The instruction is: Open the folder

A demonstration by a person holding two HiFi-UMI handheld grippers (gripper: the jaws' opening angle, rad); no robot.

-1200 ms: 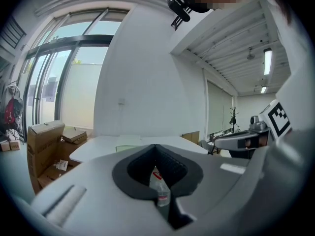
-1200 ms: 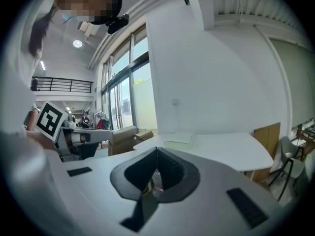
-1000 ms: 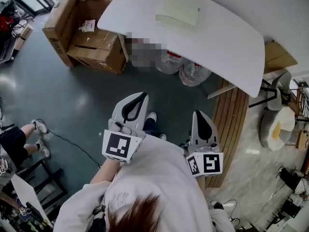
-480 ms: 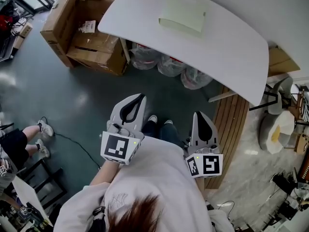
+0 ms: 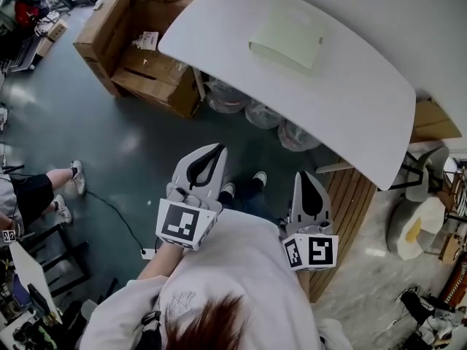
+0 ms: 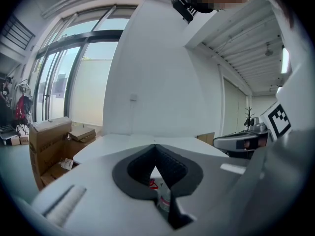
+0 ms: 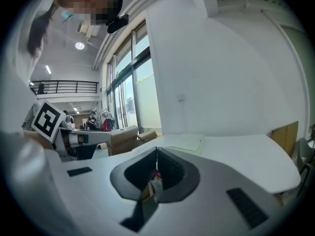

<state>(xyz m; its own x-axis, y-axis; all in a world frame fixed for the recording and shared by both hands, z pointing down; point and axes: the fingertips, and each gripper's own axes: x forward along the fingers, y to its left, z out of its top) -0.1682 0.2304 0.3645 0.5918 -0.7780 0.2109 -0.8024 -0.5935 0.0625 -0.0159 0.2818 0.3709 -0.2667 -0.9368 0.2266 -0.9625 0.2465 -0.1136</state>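
Opening has not begun: the pale green folder (image 5: 286, 36) lies flat and closed on the white table (image 5: 350, 100), toward its far side. The left gripper (image 5: 216, 149) and the right gripper (image 5: 306, 176) are held by the person's chest, well apart from the folder, each with jaws pressed together on nothing. The approach, catching the cover and lifting it all appear still to do.

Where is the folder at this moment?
In the head view, the pale green folder lies flat on the white table, toward its far side, right of the cardboard boxes.
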